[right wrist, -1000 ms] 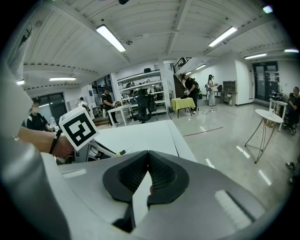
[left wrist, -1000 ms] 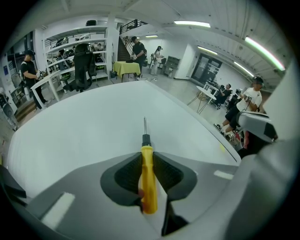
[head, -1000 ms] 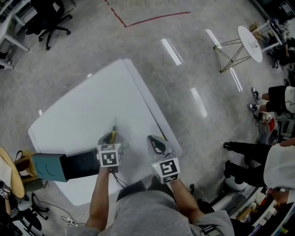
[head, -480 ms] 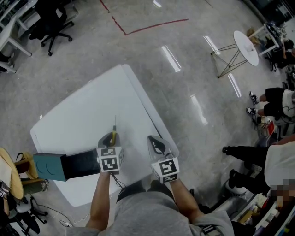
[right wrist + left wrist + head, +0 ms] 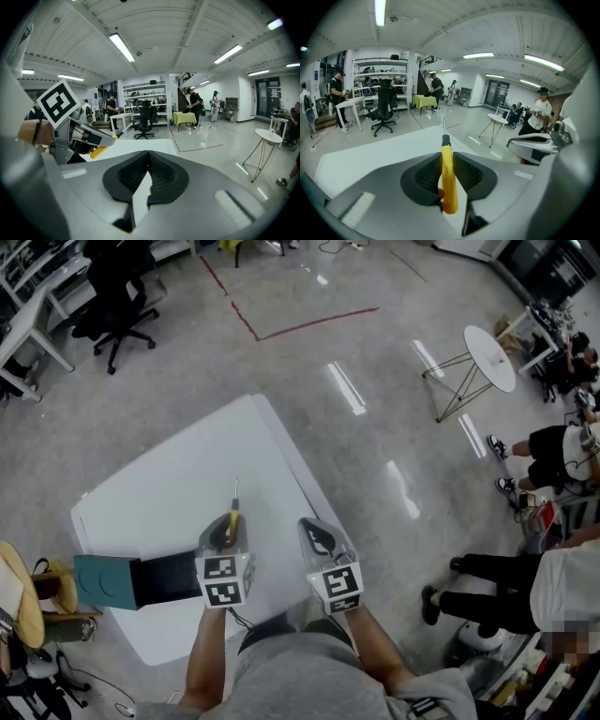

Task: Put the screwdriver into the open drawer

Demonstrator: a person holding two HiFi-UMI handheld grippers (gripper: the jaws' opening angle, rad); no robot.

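Observation:
A screwdriver (image 5: 233,512) with a yellow handle and a thin metal shaft is gripped by the handle in my left gripper (image 5: 229,529). It hangs above the near part of the white table (image 5: 178,474), shaft pointing away from me. In the left gripper view the pads press on both sides of the yellow handle (image 5: 448,183). To the left stands a teal cabinet (image 5: 101,581) with its black drawer (image 5: 169,577) pulled open towards the left gripper. My right gripper (image 5: 312,527) hovers beside the left, its jaws meeting at the tips (image 5: 149,158) with nothing between them.
A black office chair (image 5: 117,296) and desks stand far left. A round white side table (image 5: 489,357) is on the floor at the right, with seated people (image 5: 553,446) beyond it. A wooden stool (image 5: 28,592) sits by the cabinet. Red tape (image 5: 300,322) marks the floor.
My left gripper has risen with the screwdriver in it, and its tip now points less steeply down. The right gripper has risen a little too.

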